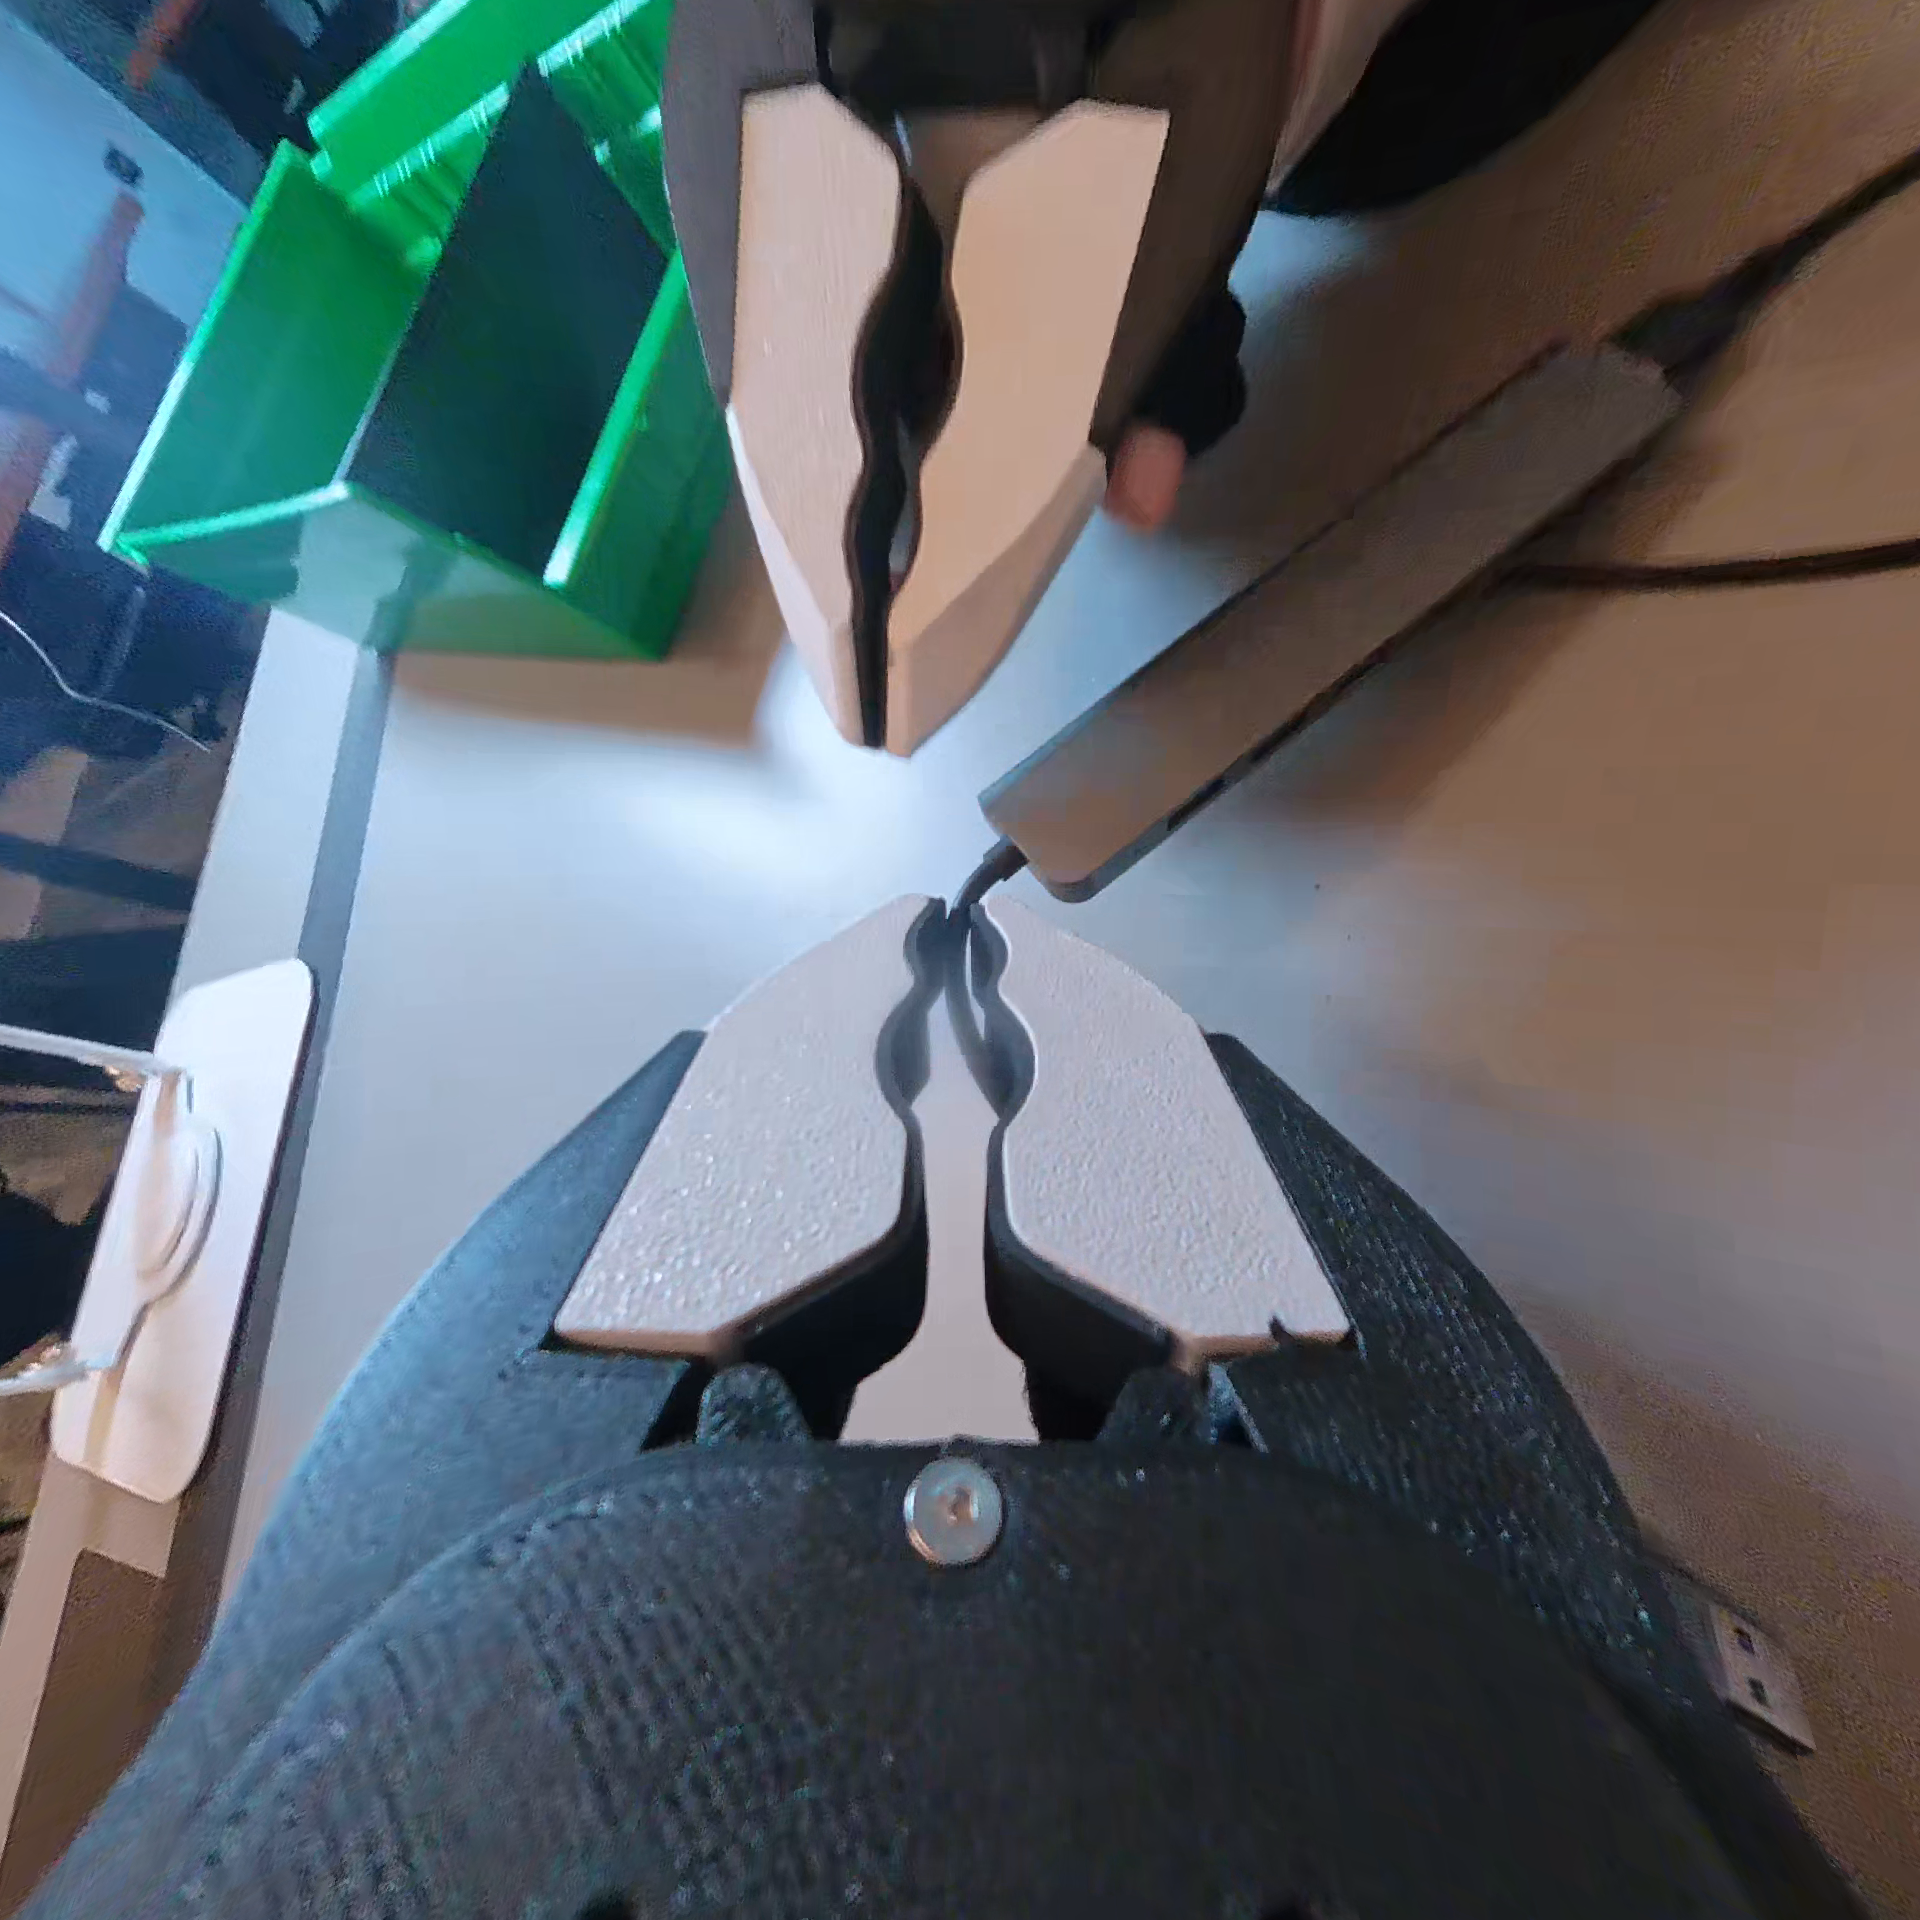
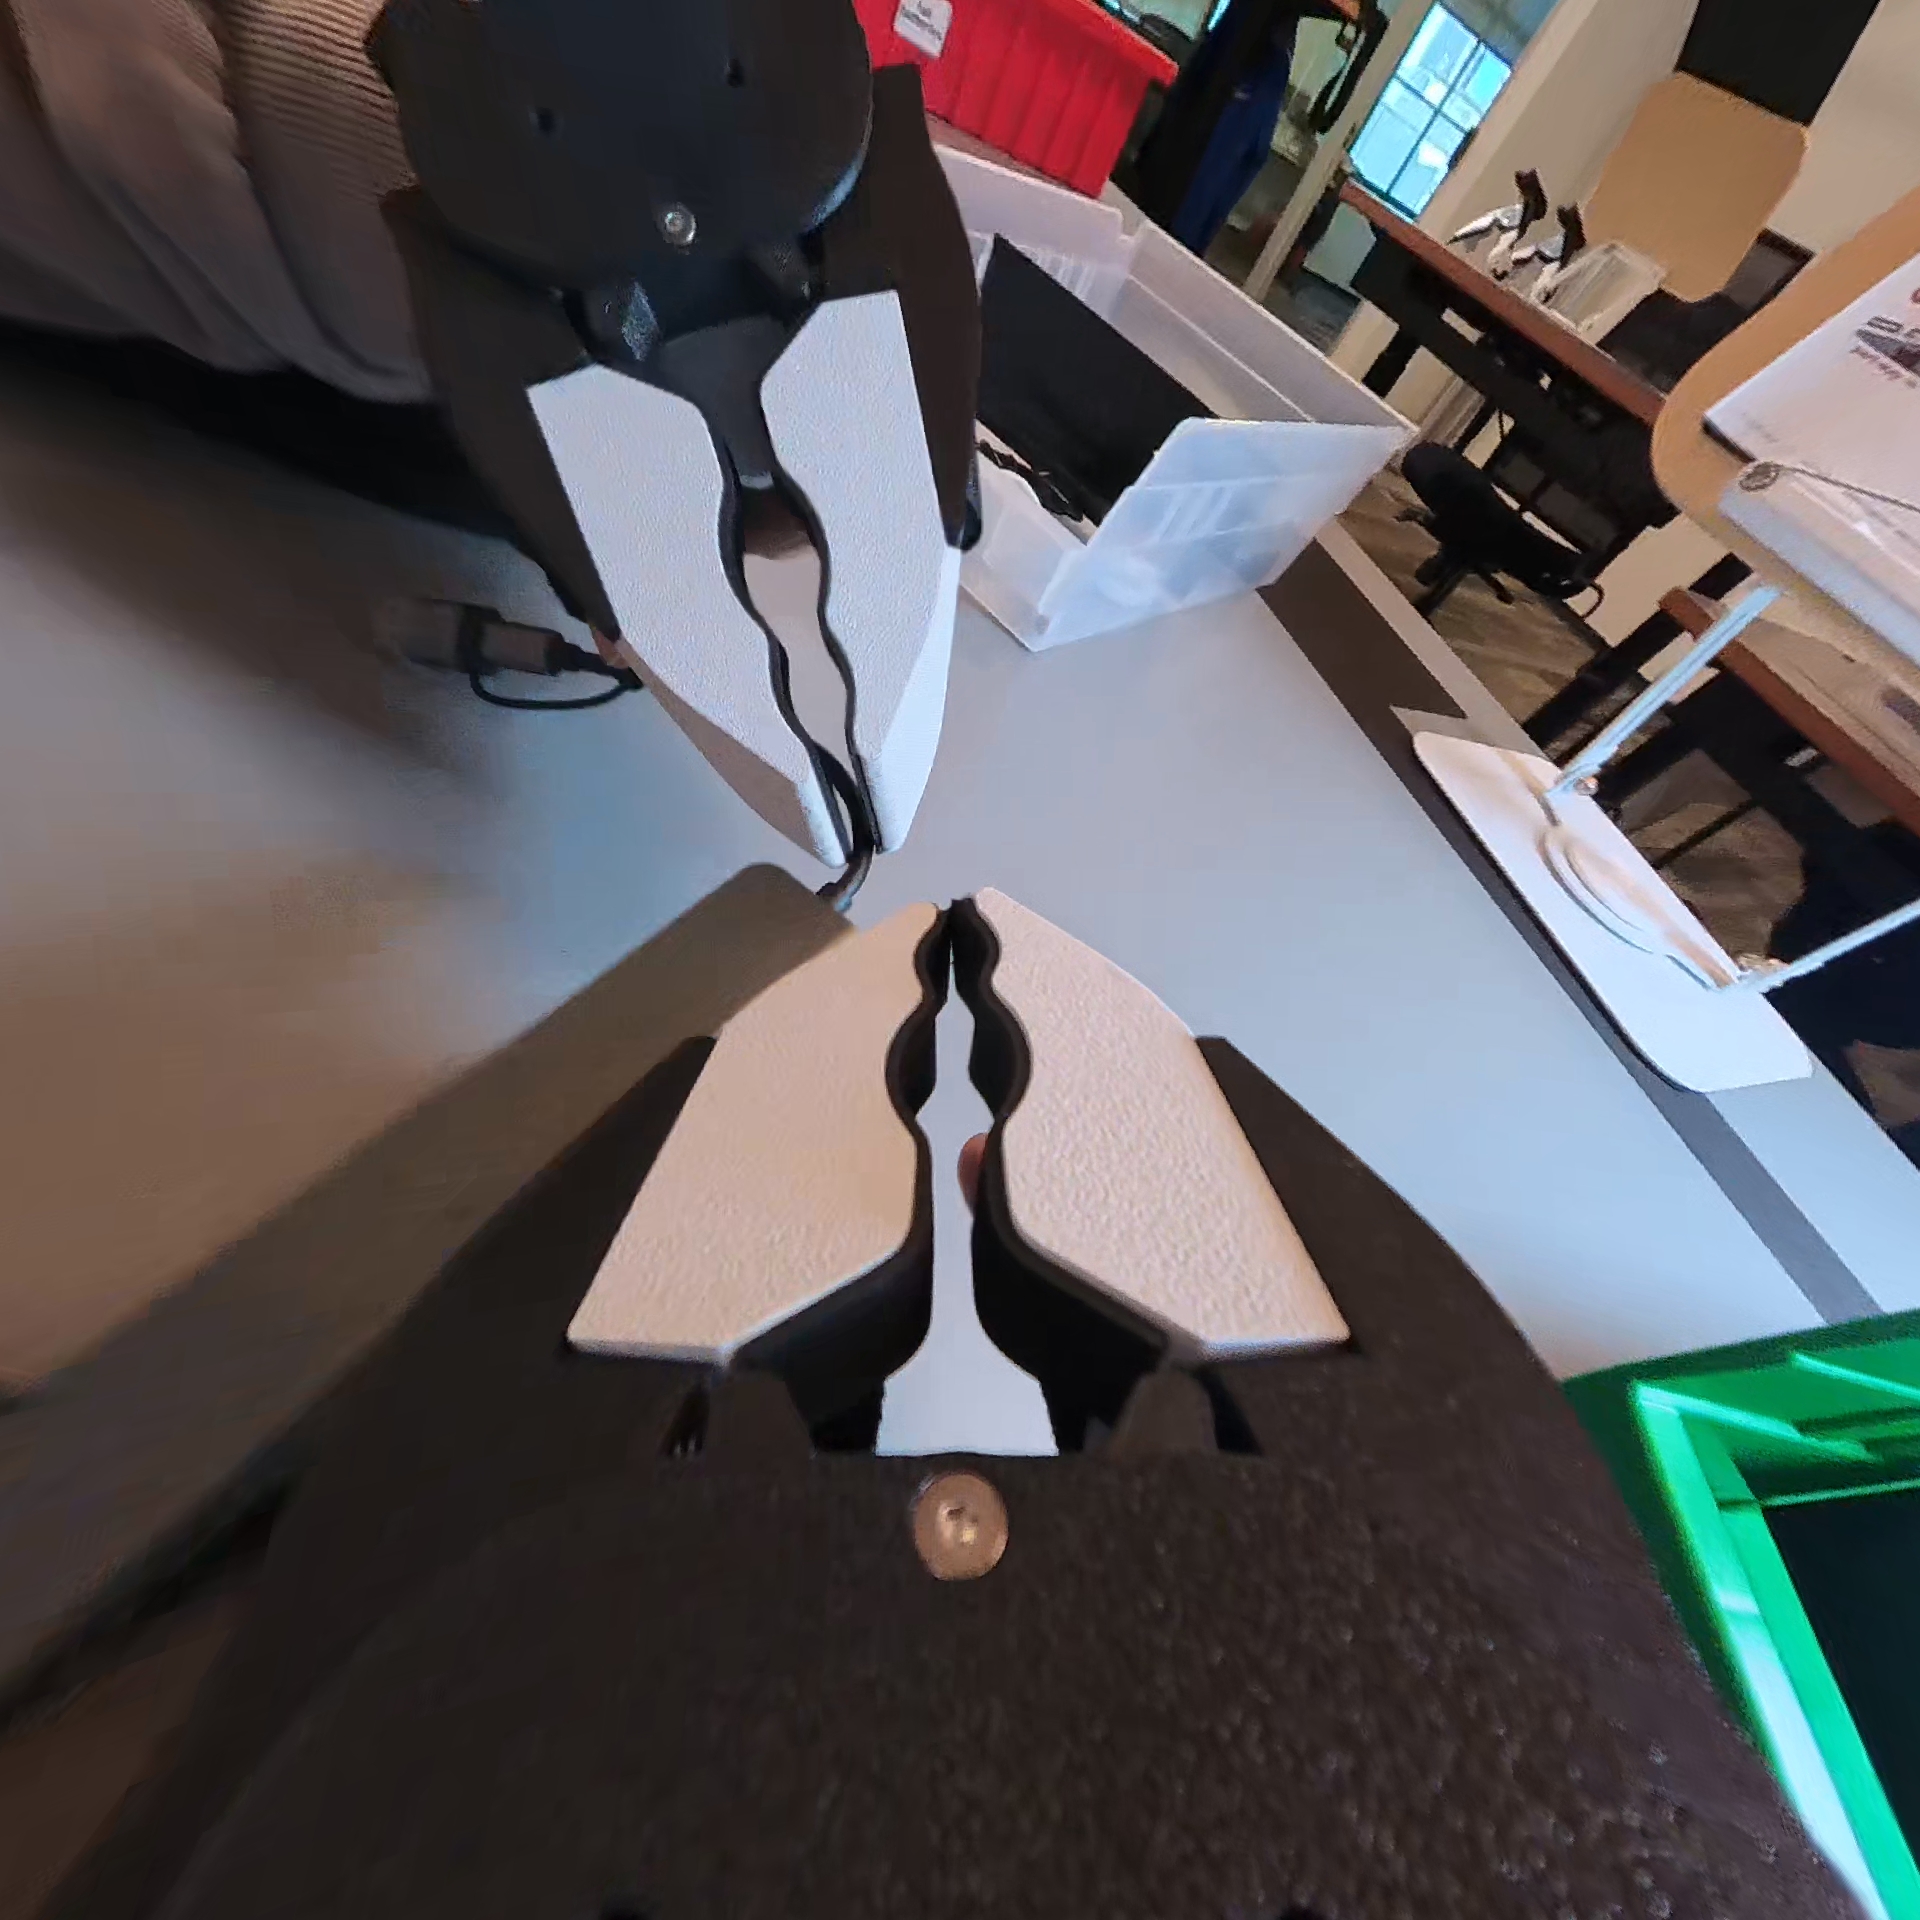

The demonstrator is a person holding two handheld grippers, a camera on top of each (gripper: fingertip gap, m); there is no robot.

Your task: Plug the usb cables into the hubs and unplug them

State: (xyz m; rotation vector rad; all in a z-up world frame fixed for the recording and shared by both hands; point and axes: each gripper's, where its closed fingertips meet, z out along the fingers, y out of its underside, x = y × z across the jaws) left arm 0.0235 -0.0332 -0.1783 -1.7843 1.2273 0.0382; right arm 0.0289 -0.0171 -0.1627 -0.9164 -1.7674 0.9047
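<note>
Left tool [image 1: 961,914] pinched on cable [image 1: 982,878] at hub [image 1: 1299,644]; right tool [image 2: 961,906] closed, seemingly empty. Best pulled straight along hub, hub braced.

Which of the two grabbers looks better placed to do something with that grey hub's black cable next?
Left, most likely. The left gripper is shut on the black cable right where it leaves the grey hub. The right gripper is shut with no cable seen between its tips.
</note>
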